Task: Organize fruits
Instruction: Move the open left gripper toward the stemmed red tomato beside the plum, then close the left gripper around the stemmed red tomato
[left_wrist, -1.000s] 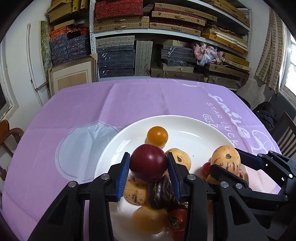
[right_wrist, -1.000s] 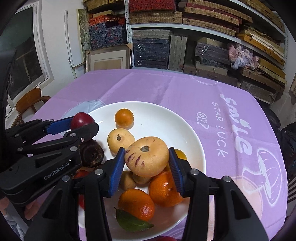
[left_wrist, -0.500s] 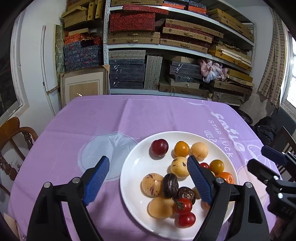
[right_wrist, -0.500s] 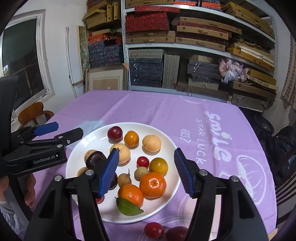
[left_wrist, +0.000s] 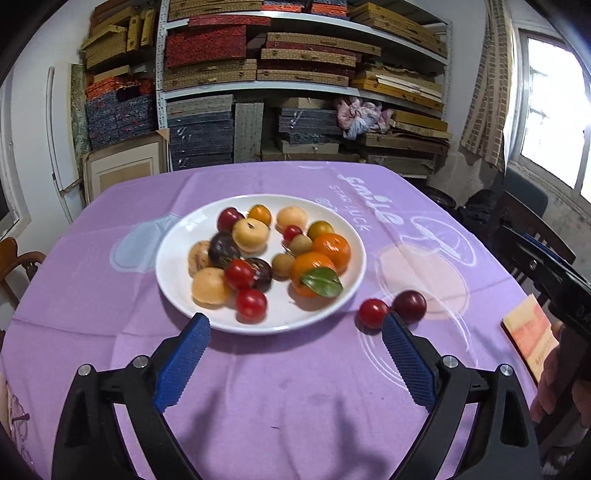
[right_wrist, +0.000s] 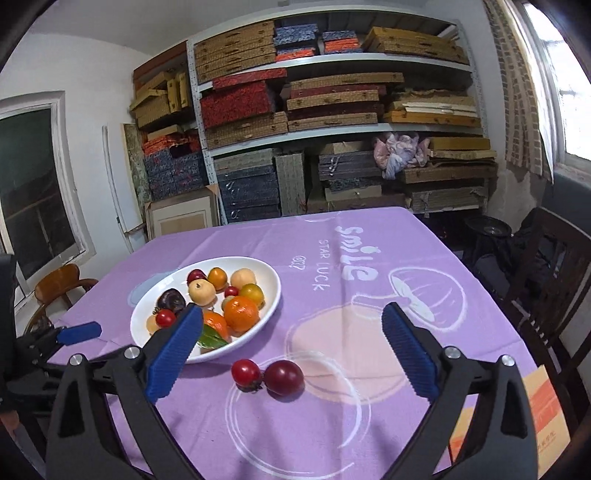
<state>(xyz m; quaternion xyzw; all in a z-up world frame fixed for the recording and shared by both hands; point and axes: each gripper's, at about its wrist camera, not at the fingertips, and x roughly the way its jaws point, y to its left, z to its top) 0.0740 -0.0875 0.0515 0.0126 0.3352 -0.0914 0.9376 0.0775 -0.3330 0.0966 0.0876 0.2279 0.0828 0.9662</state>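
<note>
Right wrist view: with both tongs (right_wrist: 291, 349) wide open and empty, scoop gently around 2 loose fruits (right_wrist: 267, 374) on bench (right_wrist: 369, 435).

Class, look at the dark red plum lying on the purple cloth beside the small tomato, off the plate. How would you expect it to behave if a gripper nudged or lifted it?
The dark red plum looks round, so a nudge would probably roll it, perhaps into the small tomato close beside it. Its skin looks smooth and glossy, so it might slip between pads. It seems small enough to lift easily.
</note>
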